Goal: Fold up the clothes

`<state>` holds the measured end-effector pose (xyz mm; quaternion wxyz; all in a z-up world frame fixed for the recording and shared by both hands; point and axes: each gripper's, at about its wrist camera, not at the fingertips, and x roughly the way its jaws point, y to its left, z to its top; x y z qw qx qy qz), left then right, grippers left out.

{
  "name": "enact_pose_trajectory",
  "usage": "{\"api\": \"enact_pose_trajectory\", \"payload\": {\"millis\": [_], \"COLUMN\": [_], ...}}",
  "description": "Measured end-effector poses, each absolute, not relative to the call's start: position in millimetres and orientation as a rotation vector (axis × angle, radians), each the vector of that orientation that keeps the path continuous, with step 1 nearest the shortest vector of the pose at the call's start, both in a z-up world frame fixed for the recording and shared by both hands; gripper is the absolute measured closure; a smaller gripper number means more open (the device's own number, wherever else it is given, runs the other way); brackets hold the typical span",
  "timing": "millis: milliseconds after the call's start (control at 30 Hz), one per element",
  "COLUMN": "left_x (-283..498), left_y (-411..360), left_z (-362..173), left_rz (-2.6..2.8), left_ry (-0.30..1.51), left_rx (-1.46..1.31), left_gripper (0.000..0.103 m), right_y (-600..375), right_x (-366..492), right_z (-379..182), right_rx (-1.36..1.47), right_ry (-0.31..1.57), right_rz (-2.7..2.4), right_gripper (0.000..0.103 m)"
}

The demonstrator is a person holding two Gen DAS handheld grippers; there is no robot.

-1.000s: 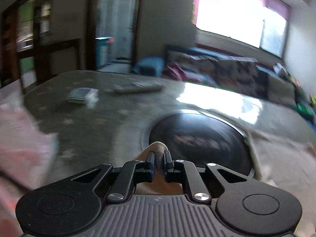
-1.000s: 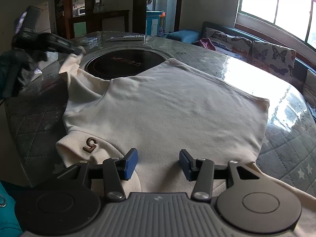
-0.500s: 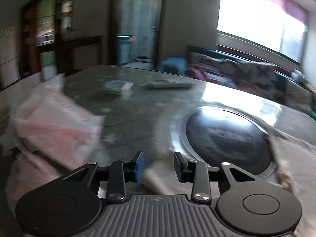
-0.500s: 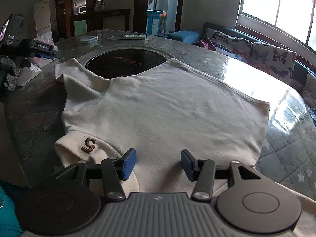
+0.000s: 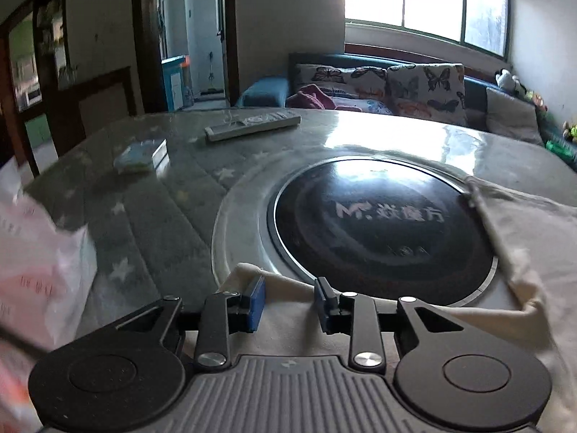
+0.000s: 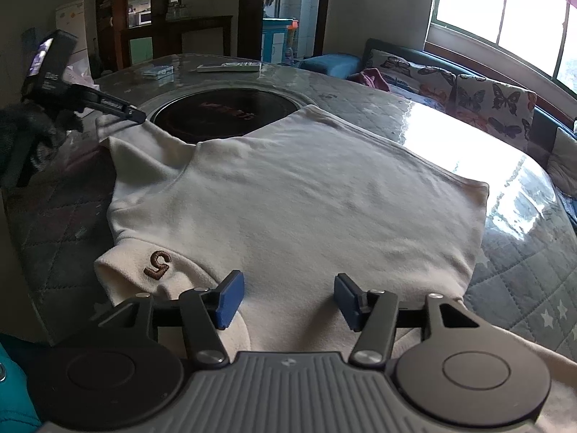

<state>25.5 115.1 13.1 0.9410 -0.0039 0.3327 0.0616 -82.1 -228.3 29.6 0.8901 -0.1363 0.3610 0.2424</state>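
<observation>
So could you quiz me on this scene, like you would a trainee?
1. True or false: the left gripper is clamped on the sleeve.
2. Which character is stitched on the cream shirt? A) 5 B) 8 C) X
3. What long, flat thing lies at the far side of the table?

Key: 1 false, its jaws stand open. 2 A. 3 A remote control.
</observation>
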Motion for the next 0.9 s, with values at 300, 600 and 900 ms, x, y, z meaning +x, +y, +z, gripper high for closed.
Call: {"api": "enact_pose_trajectory", "payload": {"millis": [300, 600, 900], "left_x": [44.9, 5.5, -31.7], "left_y": [109.8, 71.1, -3.7], "left_z": [14.4, 51.0, 46.3], "left_rz": [0.151, 0.035, -0.283], "left_ry": [0.671, 0.606, 0.633], "left_rx": [0.024, -0.018, -0.043], "left_gripper": [0.068, 0.052, 0.042], "right_y": [-227.5, -230.3, -240.2], "right_x": [-82.4, -90.4, -102.2], "right_z": [28.8, 34.9, 40.5], "right_rx": [-0.277, -0.256, -0.211], "right_ry": [0.749, 0.716, 0.701], "right_rz": [0.491, 0.487, 0.475], "right_gripper": [0.043, 0.043, 0.043]}}
